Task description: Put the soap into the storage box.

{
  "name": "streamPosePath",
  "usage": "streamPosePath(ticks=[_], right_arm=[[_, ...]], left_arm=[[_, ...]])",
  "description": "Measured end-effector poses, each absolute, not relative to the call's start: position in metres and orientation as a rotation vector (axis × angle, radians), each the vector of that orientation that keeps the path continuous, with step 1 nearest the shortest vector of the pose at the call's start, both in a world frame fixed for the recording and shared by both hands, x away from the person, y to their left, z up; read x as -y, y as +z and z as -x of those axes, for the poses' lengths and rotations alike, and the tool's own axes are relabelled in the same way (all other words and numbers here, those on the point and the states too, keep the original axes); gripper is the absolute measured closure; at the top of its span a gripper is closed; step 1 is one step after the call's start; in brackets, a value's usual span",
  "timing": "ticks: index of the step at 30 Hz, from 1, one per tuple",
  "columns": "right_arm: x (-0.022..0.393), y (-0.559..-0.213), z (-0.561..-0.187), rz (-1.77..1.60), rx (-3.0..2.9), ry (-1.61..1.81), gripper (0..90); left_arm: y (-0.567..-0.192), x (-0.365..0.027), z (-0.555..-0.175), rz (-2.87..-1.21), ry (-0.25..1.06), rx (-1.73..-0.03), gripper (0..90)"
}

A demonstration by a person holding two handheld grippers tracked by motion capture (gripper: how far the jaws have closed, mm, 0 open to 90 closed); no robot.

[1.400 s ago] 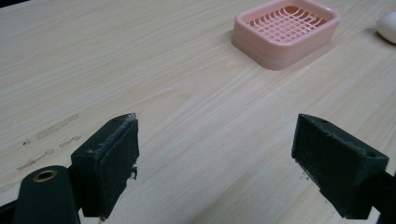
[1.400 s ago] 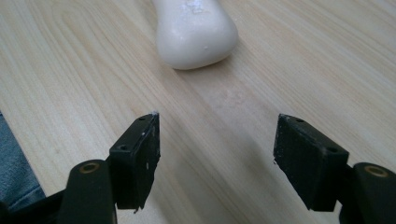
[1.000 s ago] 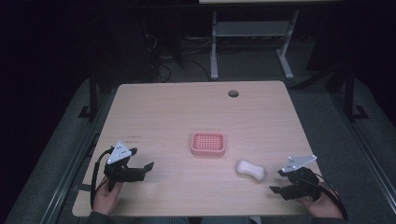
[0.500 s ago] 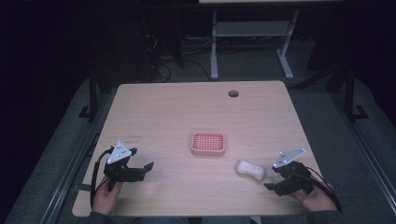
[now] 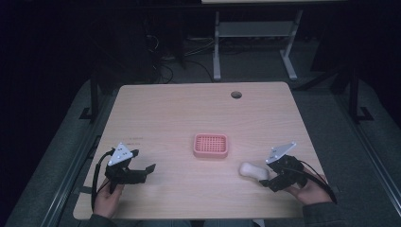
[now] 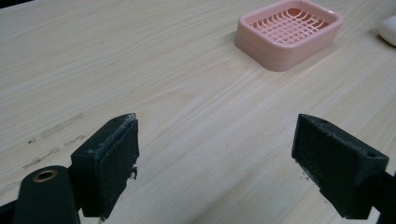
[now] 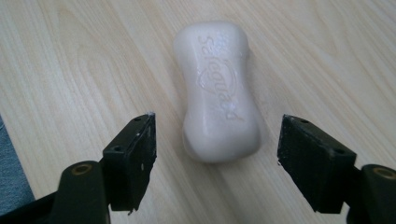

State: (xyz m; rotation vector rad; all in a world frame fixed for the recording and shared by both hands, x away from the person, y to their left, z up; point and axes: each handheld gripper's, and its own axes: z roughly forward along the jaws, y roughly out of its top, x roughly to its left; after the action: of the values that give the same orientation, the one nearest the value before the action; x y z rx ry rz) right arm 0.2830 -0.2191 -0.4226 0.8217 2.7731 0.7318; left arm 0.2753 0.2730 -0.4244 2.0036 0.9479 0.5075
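Observation:
A white bar of soap [image 5: 253,171] [image 7: 215,88] lies flat on the wooden table [image 5: 170,113], right of a pink slotted soap dish [image 5: 211,145] [image 6: 289,31]. My right gripper [image 5: 267,179] [image 7: 217,158] is open, its jaws just short of the soap's near end, one to each side, not touching it. My left gripper [image 5: 146,171] [image 6: 215,165] rests open near the table's front left with bare wood between its jaws. In the left gripper view the dish stands ahead to the right, and an edge of the soap [image 6: 388,29] shows at the far right.
A round cable hole [image 5: 236,94] sits near the table's far edge. Beyond the table stands a white metal frame [image 5: 255,33] on a dark floor with cables. Bare wood lies between the two grippers.
My right gripper has moved left and a little forward, up to the soap's near end. The left gripper has stayed in place.

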Motion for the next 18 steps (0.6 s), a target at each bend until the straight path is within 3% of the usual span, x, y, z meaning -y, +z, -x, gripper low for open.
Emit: streamPosePath(ticks=[11, 18], right_arm=[[0.199, -0.428, -0.300, -0.776, -2.833, 0.675, 27.1], [0.187, -0.429, -0.310, -0.730, -2.864, 0.616, 32.1]], left_arm=[[-0.424, -0.274, -0.275, -1.996, 0.507, -0.948, 14.6], [-0.423, -0.275, -0.275, -2.000, 0.512, -0.943, 14.6]])
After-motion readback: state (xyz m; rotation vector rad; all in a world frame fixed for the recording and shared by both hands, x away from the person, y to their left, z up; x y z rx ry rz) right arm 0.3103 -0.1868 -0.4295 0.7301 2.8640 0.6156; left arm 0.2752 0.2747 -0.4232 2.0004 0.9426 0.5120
